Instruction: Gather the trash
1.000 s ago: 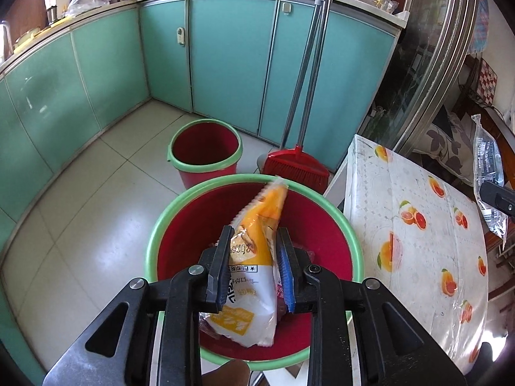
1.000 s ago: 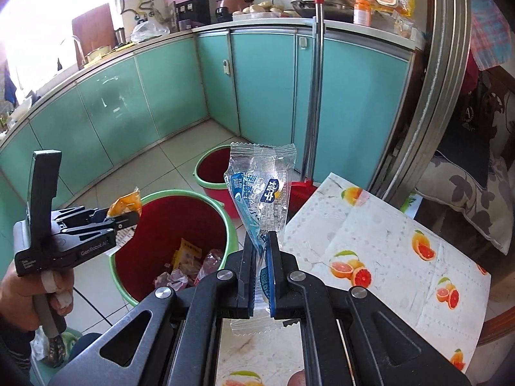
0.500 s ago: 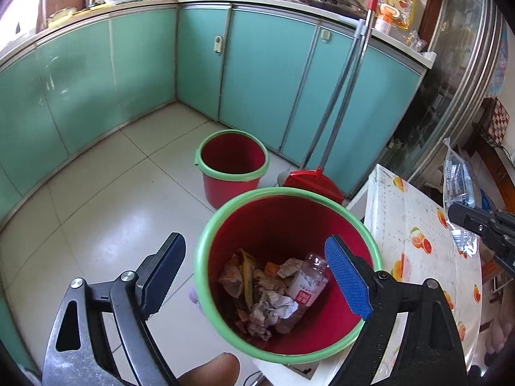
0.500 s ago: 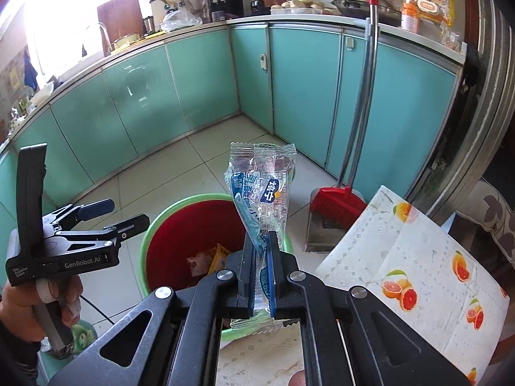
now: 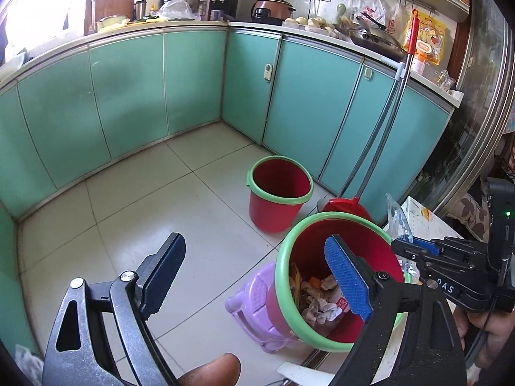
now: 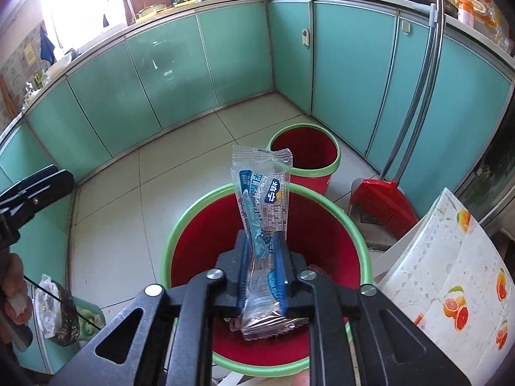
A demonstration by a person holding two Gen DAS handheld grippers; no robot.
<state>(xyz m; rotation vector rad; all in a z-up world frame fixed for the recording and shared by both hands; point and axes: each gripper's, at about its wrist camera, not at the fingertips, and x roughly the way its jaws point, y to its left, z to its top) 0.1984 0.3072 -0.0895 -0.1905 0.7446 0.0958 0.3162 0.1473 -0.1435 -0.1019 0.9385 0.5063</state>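
Since 1 s ago the left gripper (image 5: pixel 254 276) has let its yellow snack bag go and swung off to the left; jaws now spread wide w/ nothing between them, bare floor tiles (image 5: pixel 199 225) ahead of them. The near red bin (image 5: pixel 283 251), green-rimmed and sitting on a purple stool (image 5: pixel 248 302), is past the right jaw, crumpled paper and packets visible inside. A second red bucket (image 5: pixel 280 186) stands farther on, beside a red broom (image 6: pixel 383 199).

Right gripper (image 6: pixel 261 275) has come over the bin: jaws pressed onto the lower part of a clear blue-printed wrapper (image 6: pixel 262 189), which stands up beyond the tips. Bin mouth lies directly under and ahead of the jaws, so I'd judge this the drop step.

To do it well: keep the jaws centred over the opening, tip them down a bit so the wrapper points in, then open fully. Film is light and may cling to a pad or drift, so release low, prob. w/ a small shake. Fruit-print bench (image 6: pixel 450 273) edge is just right of the jaws; stay clear of it.
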